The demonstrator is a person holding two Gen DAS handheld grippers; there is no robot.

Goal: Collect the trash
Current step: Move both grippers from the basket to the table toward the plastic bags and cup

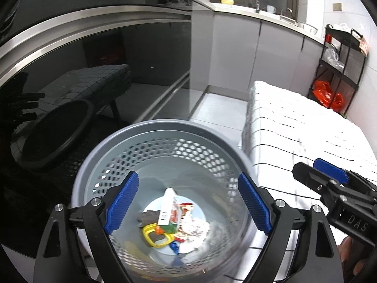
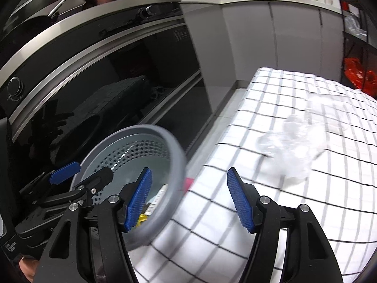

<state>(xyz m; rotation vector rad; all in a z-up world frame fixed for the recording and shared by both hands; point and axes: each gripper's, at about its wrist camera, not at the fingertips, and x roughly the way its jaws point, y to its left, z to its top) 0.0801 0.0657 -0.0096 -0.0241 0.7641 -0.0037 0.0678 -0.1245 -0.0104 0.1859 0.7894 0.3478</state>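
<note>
Now, left gripper [image 1: 188, 202]: we hold it spread, empty, above the grey perforated plastic bin [image 1: 94, 165].
Right gripper [image 2: 188, 198]: spread, empty.
Crumpled clear plastic wrapper [image 2: 292, 151]: ahead-right on the checked cloth [image 2: 235, 247]; seemingly light, slippery; we'd pinch a fold.

The perforated grey plastic basket [image 1: 165, 141] looks matt. A checked cloth [image 2: 294, 200] covers the table. The oven front [image 2: 117, 89] is glossy black glass with brushed metal trim.

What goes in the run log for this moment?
left gripper: open, above bin | right gripper: open, empty | clear plastic: on checked cloth
</note>
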